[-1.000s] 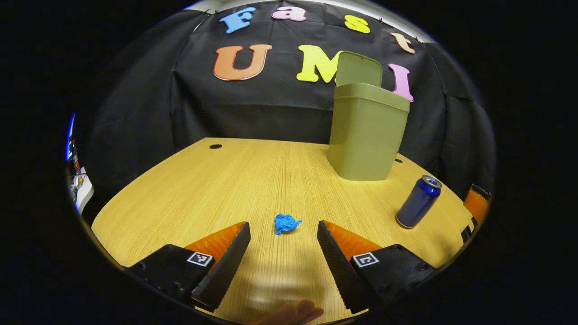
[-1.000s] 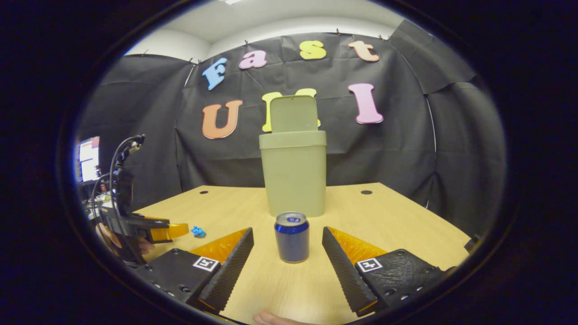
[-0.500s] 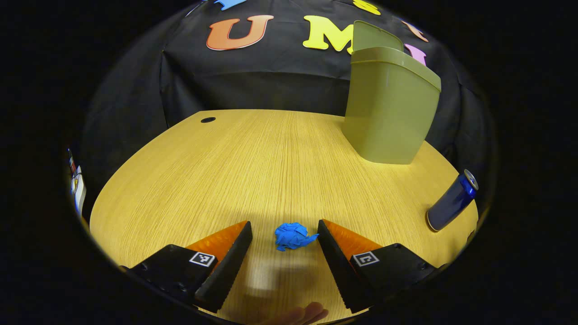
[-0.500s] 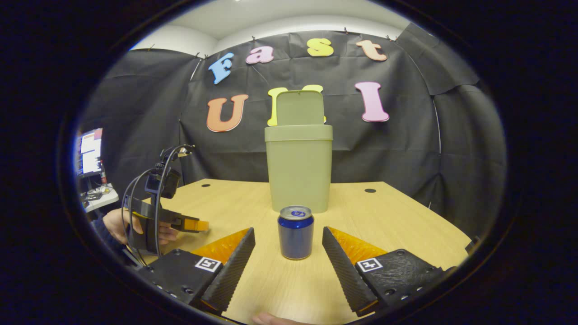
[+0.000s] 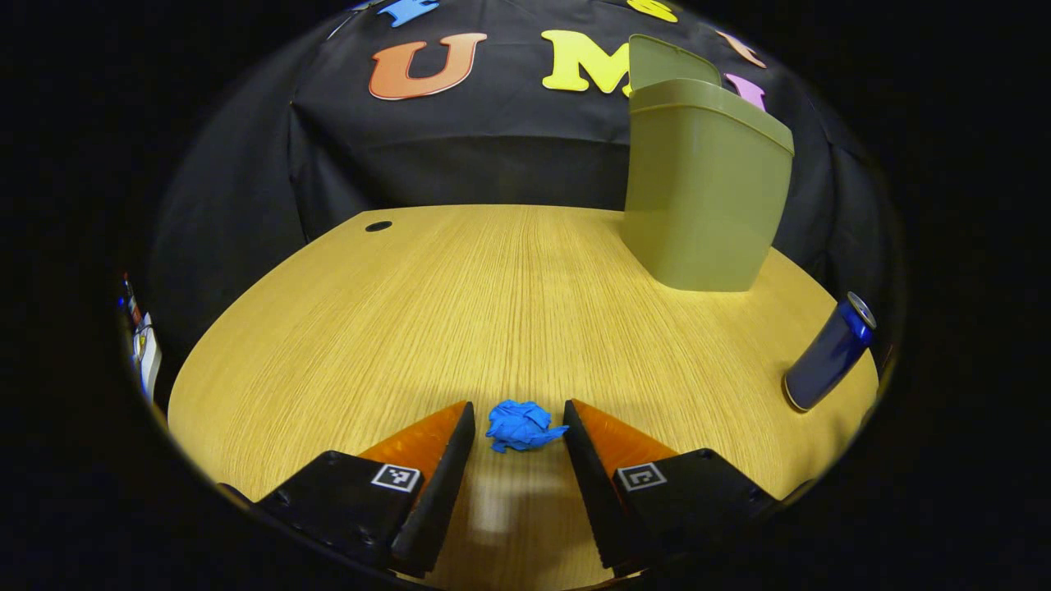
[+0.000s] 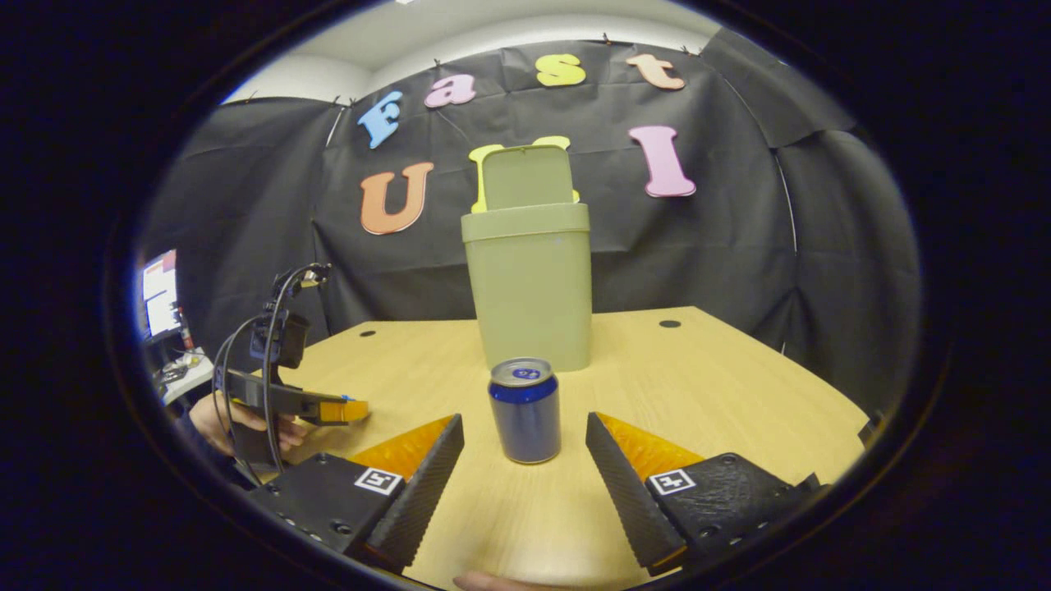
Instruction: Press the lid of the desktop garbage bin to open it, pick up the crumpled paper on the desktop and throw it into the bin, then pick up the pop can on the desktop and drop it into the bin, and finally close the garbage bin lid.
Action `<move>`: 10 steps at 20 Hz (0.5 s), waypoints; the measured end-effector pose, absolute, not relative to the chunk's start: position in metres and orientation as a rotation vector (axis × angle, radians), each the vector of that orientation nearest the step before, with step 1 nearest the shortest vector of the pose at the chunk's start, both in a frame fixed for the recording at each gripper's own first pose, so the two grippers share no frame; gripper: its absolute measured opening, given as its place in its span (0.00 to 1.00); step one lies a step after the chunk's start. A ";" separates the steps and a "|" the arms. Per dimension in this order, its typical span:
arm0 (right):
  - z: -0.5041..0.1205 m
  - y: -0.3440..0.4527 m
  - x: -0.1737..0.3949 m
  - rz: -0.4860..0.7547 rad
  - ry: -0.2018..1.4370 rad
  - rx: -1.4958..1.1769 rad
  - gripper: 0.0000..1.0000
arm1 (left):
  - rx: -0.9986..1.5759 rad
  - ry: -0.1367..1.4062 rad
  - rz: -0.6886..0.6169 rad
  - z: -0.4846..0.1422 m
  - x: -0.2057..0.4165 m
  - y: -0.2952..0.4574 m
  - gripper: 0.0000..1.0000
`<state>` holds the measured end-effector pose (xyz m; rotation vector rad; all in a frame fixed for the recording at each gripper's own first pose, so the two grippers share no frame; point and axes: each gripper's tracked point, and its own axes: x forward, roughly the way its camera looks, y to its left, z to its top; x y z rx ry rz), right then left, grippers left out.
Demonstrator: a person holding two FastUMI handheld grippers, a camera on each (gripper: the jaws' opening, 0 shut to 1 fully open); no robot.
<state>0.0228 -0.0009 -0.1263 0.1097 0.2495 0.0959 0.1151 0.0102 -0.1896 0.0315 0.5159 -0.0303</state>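
Left gripper [image 5: 519,410] jaws narrowed around crumpled paper [image 5: 519,426], untouching | right gripper [image 6: 525,427] jaws wide

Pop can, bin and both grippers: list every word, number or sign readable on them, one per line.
pop can: no text legible on the side shown.
bin: plain, no text.
left gripper: square coded markers, a pattern, no words.
right gripper: same kind of coded markers, no words.
No quotable text.
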 end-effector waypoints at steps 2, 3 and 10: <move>-0.126 0.002 0.025 0.102 0.251 0.104 0.93 | 0.029 0.512 -0.032 -0.189 0.117 0.009 0.67; -0.125 0.002 0.025 0.103 0.249 0.096 0.93 | 0.025 0.515 -0.030 -0.189 0.116 0.010 0.62; -0.116 0.012 0.032 0.123 0.243 0.059 0.94 | 0.027 0.518 -0.035 -0.191 0.115 0.015 0.41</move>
